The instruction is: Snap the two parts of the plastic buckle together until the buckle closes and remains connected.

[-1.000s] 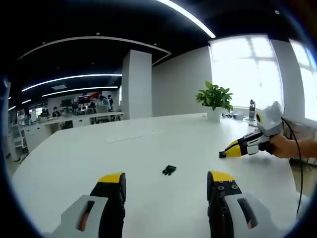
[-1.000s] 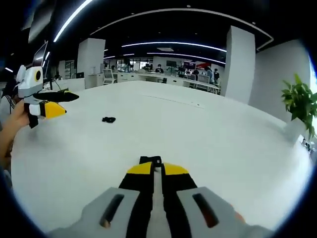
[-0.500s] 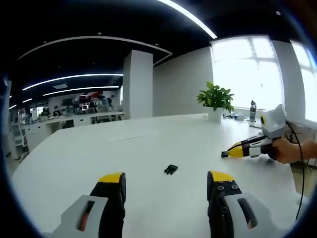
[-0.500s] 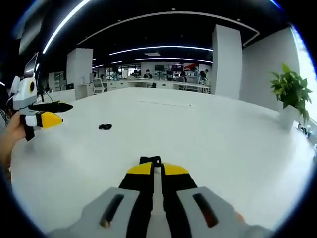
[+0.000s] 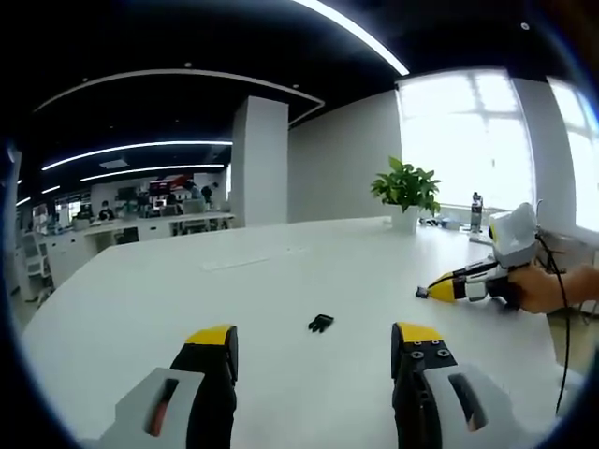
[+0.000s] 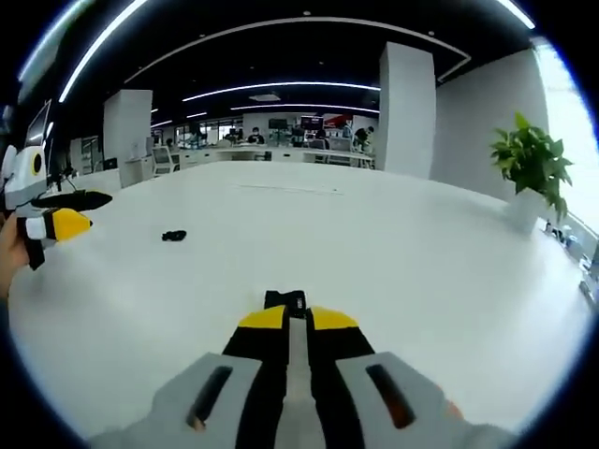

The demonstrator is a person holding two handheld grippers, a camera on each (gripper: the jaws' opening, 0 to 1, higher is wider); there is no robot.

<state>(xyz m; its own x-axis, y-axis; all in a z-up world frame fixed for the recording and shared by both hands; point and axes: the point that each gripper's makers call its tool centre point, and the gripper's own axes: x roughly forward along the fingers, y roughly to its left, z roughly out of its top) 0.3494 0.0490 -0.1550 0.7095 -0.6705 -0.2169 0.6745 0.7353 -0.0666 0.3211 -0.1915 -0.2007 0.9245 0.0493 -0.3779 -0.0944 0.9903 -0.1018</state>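
Here, the right gripper (image 6: 288, 309) pinches a black buckle part (image 6: 284, 300), the left gripper (image 5: 314, 344) gapes above the smooth white table (image 5: 281, 281).

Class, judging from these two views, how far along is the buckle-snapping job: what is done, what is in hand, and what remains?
Done: the right gripper is shut on a small black buckle part at its tips. In hand: the left gripper is open, facing the other black buckle part lying on the white table, not yet grasped. Left: grip that piece, bring the two together and snap them shut.
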